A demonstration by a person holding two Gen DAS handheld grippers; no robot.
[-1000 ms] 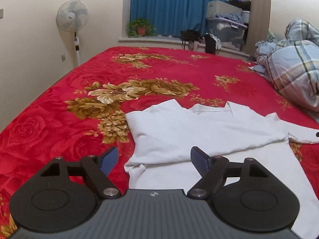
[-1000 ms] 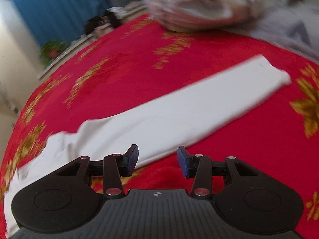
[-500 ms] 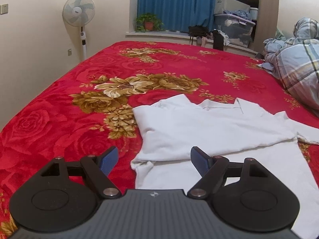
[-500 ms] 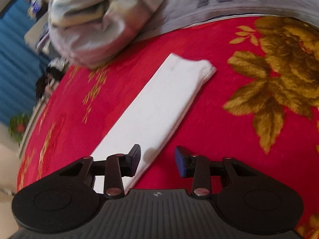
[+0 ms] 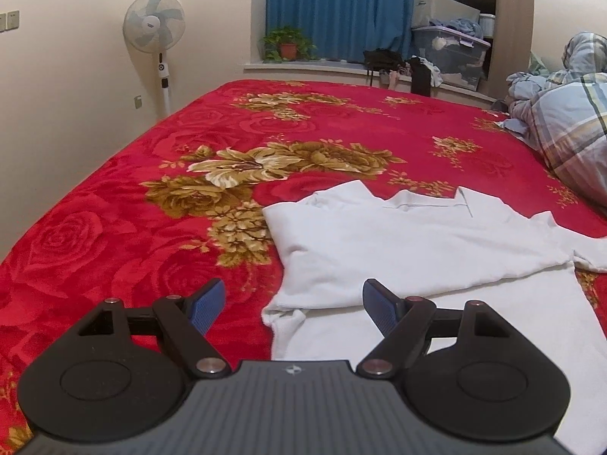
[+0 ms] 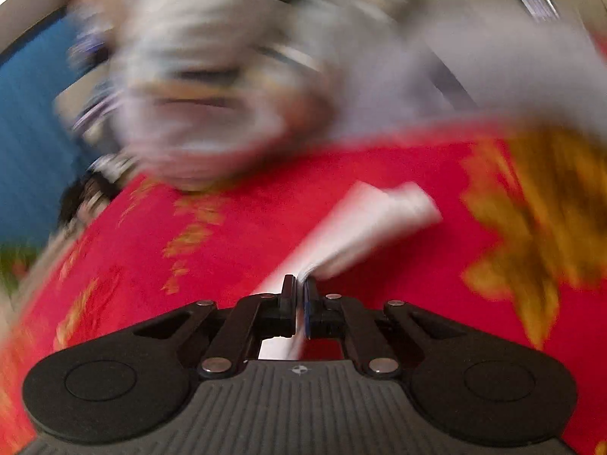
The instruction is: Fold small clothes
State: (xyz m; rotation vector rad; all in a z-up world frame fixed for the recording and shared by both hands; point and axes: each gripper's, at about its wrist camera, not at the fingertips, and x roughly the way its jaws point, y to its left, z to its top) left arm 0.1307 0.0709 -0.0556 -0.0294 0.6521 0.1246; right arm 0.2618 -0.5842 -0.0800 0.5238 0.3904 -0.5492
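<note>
A white long-sleeved shirt (image 5: pixel 398 250) lies on the red flowered bedspread (image 5: pixel 132 227), its left side folded across the body. My left gripper (image 5: pixel 294 303) hovers open over the shirt's near left edge, with nothing between its blue pads. In the blurred right wrist view, my right gripper (image 6: pixel 299 295) is shut on the shirt's white sleeve (image 6: pixel 364 223), pinching the cloth partway along. The sleeve's cuff end sticks out ahead of the fingers above the bedspread.
A plaid quilt (image 5: pixel 569 132) is bunched at the bed's right side; it fills the top of the right wrist view (image 6: pixel 212 87). Beyond the bed stand a fan (image 5: pixel 155 34), a potted plant (image 5: pixel 288 43), blue curtains and storage boxes (image 5: pixel 447 49).
My right gripper slid along the sleeve toward its cuff, then shut on the cloth and began lifting it. The left gripper stayed open and nearly still.
</note>
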